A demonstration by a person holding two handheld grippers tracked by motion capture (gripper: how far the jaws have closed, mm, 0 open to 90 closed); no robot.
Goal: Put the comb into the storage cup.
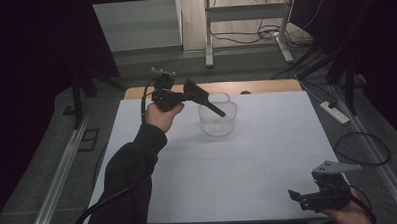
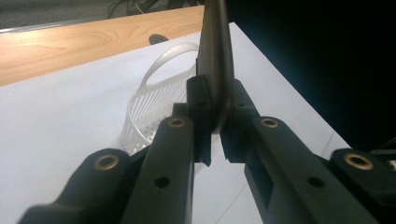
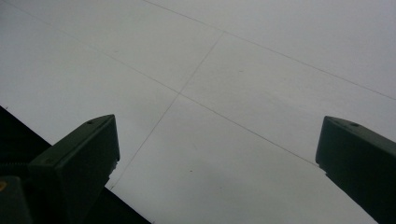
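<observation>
Left gripper (image 2: 215, 135) clamped on black spatula (image 1: 202, 97) above white basket (image 1: 218, 119); right gripper (image 3: 217, 154) wide apart, holding nothing.

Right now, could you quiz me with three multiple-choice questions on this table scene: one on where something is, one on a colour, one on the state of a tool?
1. Where does the tip of the black spatula point?
A. Into the basket
B. At the floor beside the table
C. At the right tool

2. What colour is the slotted basket?
A. Red
B. Whitish, see-through
C. Black

3. How do the jaws of the right tool stand?
A. Clamped on the spatula
C. Clamped on the basket
B. Wide apart, nothing between them

Answers:
1 A: in the high view the spatula slants from the left tool down over the basket's rim.
2 B: its pale ribbed wall shows against the white table.
3 B: the right gripper view shows bare table between the jaws.
</observation>
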